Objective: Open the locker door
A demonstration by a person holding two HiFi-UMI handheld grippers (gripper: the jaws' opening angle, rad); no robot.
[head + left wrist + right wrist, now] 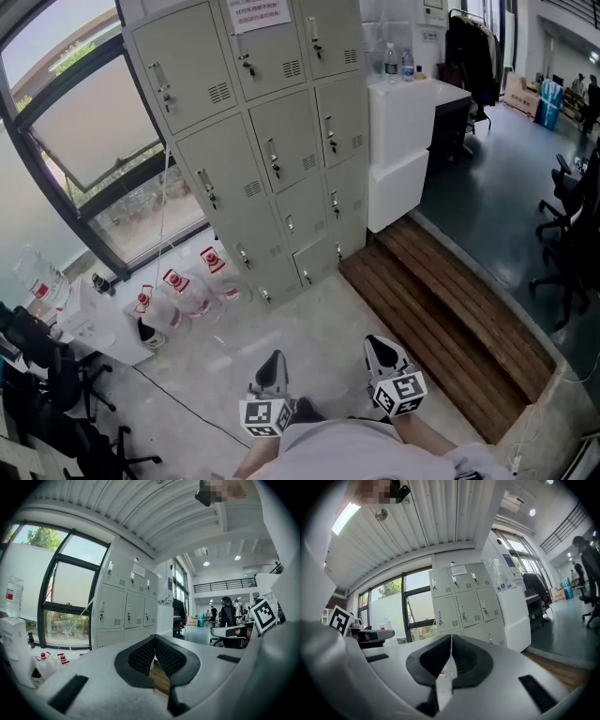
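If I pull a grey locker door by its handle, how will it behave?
The locker door looks like thin vented sheet metal, so it is probably light and stiff. Its handle sits at the left edge, so it likely swings from hinges on the right. The handle is small and narrow; a grip might slip off.

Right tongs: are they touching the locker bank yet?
Apart. Head view shows the right tongs well back, with open floor between them and the locker bank.
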